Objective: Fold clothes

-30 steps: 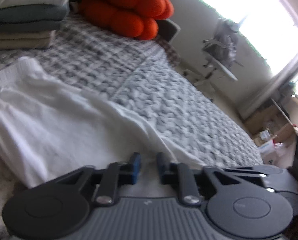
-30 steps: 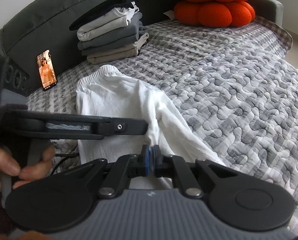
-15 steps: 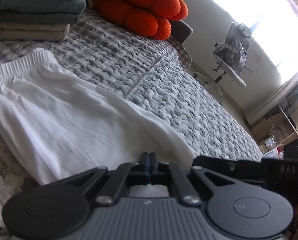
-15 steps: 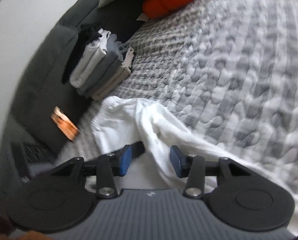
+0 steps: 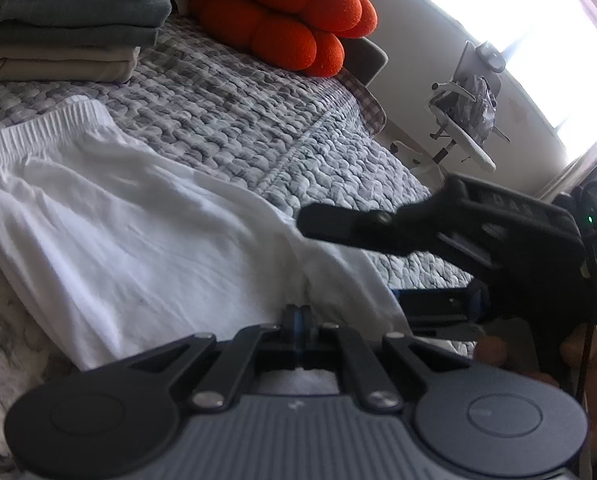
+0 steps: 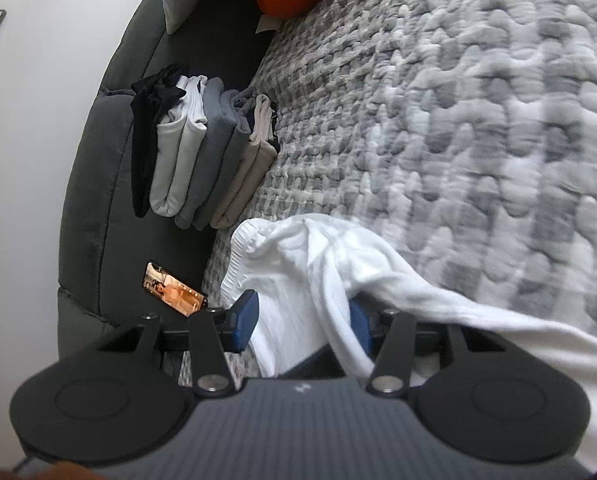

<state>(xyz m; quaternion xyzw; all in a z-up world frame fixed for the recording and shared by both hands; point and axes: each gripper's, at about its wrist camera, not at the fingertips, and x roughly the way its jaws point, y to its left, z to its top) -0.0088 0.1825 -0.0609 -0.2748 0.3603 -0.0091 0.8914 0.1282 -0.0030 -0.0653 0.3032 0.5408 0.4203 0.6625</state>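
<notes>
A white garment (image 5: pixel 130 232) with an elastic waistband lies spread on the grey quilted cover (image 5: pixel 234 112). My left gripper (image 5: pixel 298 320) is shut on its near edge, with the cloth pinched between the blue pads. My right gripper (image 6: pixel 302 320) is rolled on its side and its jaws are opening. A raised fold of the white garment (image 6: pixel 330 272) lies between them and drapes over the right pad. The pads do not press on it. In the left wrist view the right gripper (image 5: pixel 350 260) reaches in from the right over the same cloth, held by a hand (image 5: pixel 494 352).
A stack of folded clothes (image 5: pixel 74 24) sits at the back against the dark sofa back (image 6: pixel 98 200). An orange cushion (image 5: pixel 294 20) lies beyond it. A lit phone (image 6: pixel 174 290) leans on the sofa. An office chair (image 5: pixel 462 120) stands past the cover's far edge.
The left gripper closed on the garment's edge and stayed put. The right gripper, shut a second ago, rolled onto its side, opened, and moved in around a fold of the cloth.
</notes>
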